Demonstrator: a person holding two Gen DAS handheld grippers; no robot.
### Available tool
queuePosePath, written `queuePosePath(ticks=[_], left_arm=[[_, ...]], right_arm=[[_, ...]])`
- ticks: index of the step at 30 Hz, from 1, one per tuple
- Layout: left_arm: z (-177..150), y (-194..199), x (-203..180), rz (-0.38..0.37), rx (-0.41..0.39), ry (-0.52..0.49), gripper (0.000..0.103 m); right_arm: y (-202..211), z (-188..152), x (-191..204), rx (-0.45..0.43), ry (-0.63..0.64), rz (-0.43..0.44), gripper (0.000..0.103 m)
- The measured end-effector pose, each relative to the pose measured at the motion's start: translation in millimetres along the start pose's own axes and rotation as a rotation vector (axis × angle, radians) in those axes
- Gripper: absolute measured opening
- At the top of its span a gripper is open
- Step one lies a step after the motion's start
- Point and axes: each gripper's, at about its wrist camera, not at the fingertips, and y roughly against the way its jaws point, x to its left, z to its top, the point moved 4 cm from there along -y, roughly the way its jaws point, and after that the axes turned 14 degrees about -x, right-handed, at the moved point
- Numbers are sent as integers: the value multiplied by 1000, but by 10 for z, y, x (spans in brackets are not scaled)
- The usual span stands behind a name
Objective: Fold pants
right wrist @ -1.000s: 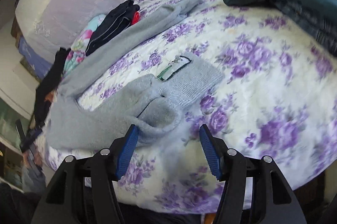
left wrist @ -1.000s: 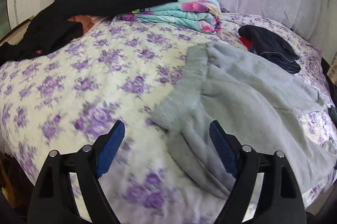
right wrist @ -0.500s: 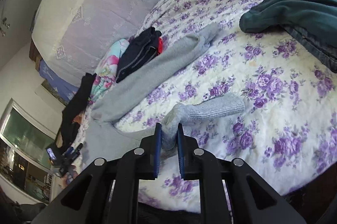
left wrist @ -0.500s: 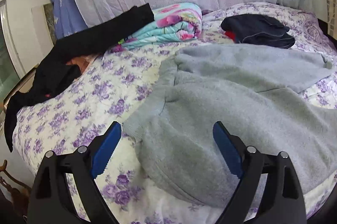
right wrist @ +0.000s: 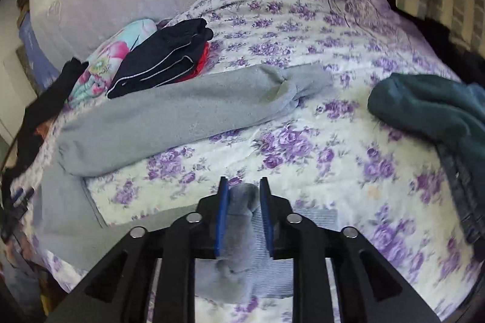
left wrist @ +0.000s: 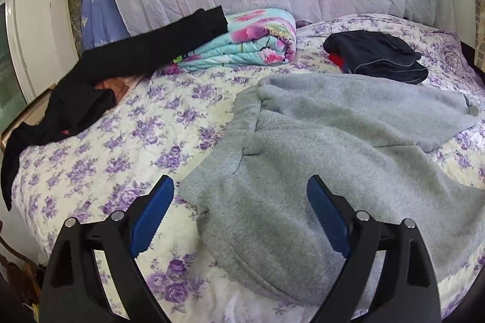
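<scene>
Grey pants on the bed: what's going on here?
A person with two handheld grippers is starting to fold the grey pants spread on the floral bedspread. The right gripper is clamped on one leg's cuff end, the fabric bunched between its jaws, which have just eased slightly wider. The left gripper is open over the waistband, gripping nothing. The other leg lies flat beside a folded dark garment.
</scene>
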Motion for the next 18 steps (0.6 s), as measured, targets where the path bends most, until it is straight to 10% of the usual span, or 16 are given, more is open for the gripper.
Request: queuePosePath(ticks=[4,18], left_arm=[[12,123,-74,-8,-28,-47,90],[-69,119,-128,-2,0,-92,92]], right_arm=[[438,-34,-284,-42,-21,24,65],[12,-731,-511,79,-117,130,66]])
